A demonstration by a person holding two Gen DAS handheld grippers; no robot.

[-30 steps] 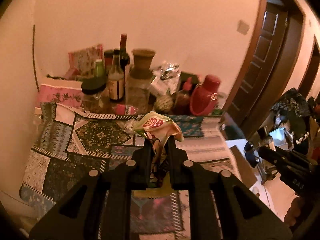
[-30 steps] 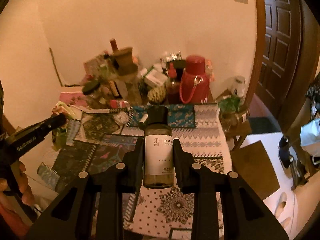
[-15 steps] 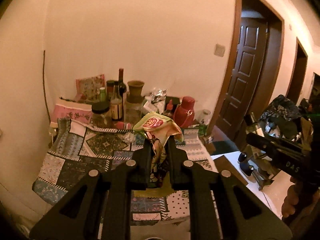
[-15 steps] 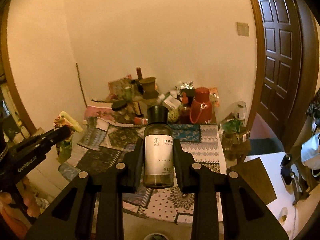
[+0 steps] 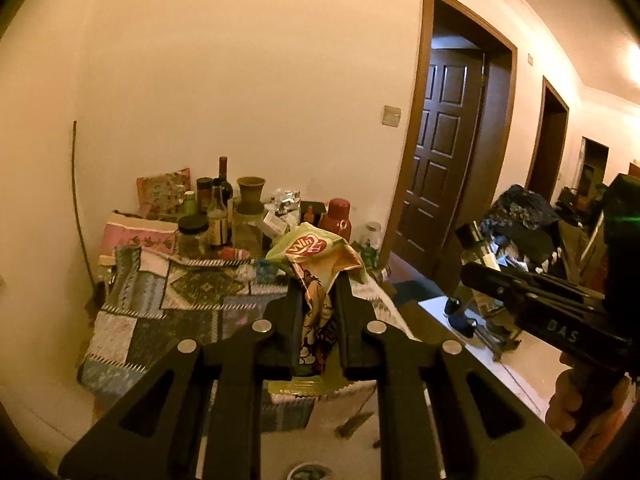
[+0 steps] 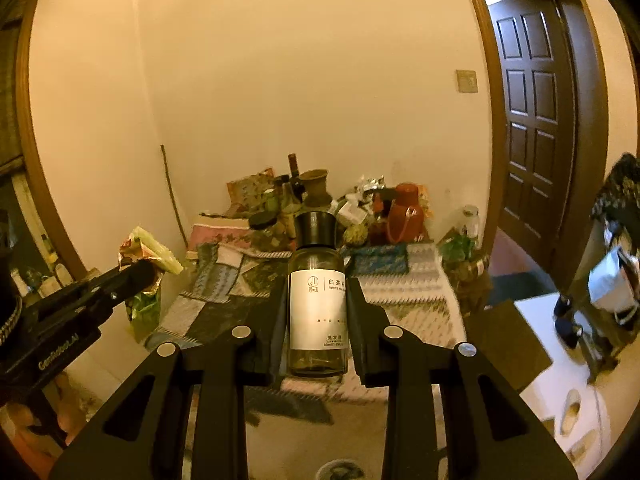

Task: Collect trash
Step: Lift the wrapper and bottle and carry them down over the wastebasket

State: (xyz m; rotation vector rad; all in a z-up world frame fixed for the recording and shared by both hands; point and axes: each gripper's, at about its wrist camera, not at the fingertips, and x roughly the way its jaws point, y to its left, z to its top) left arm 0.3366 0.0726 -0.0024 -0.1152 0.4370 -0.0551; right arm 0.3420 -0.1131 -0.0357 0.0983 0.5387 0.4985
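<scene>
My left gripper (image 5: pixel 318 300) is shut on a crumpled green and yellow snack wrapper (image 5: pixel 316 252) and holds it in the air, away from the table (image 5: pixel 160 312). The wrapper also shows at the left of the right wrist view (image 6: pixel 150 252). My right gripper (image 6: pixel 318 304) is shut on a small clear bottle (image 6: pixel 318 308) with a black cap and white label, held upright. The right gripper shows at the right edge of the left wrist view (image 5: pixel 532 304). A round rim (image 6: pixel 340 470) shows on the floor at the bottom edge, mostly hidden.
The table with a patchwork cloth stands against the wall. Its back holds several bottles, jars, a red thermos (image 6: pixel 404 216) and boxes. A dark wooden door (image 6: pixel 536 140) is at the right. A low white surface (image 6: pixel 560 380) and piled clutter (image 5: pixel 520 224) stand further right.
Both grippers have pulled back and up from the table, which now looks smaller and farther. Each keeps its hold. A round rim has come into view at the bottom.
</scene>
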